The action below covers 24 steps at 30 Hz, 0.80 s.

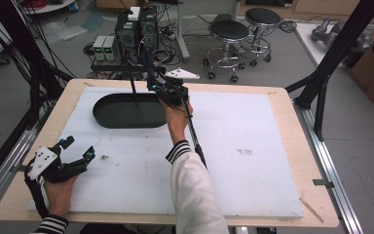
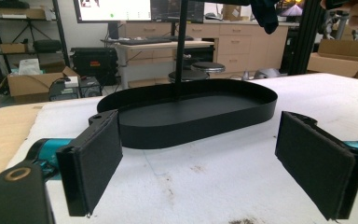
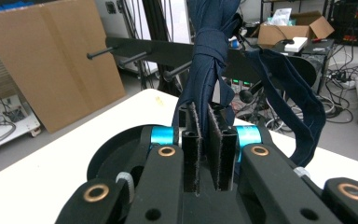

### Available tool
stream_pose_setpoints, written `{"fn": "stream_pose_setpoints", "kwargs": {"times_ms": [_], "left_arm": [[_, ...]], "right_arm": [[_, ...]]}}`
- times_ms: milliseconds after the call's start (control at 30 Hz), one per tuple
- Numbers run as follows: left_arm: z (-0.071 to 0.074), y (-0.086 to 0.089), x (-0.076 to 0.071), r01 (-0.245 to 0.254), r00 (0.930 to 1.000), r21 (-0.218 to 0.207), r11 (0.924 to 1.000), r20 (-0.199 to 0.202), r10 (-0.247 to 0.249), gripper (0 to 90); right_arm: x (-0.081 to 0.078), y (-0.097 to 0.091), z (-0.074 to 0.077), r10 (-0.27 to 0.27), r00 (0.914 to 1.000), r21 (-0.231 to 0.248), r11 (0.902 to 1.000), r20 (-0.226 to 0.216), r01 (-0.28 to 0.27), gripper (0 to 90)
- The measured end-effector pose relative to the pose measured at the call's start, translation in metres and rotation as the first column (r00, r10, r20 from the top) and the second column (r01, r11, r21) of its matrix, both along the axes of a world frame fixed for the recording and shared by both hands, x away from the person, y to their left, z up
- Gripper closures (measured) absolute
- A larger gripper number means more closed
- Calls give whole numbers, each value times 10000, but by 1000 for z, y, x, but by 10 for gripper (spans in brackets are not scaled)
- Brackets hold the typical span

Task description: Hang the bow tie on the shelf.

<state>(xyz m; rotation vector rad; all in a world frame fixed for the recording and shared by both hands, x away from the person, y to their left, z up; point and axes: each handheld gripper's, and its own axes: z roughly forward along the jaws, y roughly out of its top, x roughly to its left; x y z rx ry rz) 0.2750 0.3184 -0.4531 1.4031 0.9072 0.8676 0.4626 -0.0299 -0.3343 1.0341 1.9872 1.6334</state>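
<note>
above the tray's point(image 1: 126, 111) far edge, right tool point(image 3: 209, 122) grips cloth point(image 3: 209, 51).

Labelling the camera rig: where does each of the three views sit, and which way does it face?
High view: above the person's side, facing forward and down on the white-topped table; both forearms, left gripper, right gripper.
Left gripper view: low over the table, along open jaws toward the black oval tray.
Right gripper view: along shut jaws pinching dark blue cloth at the peg rack.
Shared: tray, high and left views.
</note>
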Motion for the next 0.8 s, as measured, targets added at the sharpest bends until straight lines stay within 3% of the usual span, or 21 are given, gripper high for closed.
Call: {"fn": "stream_pose_setpoints", "kwargs": {"times_ms": [800], "left_arm": [[0, 0, 0, -3, 10000, -3, 10000, -34, 3, 150]], "right_arm": [[16, 7, -17, -82, 9987, -449, 9990, -500, 60, 846]]}}
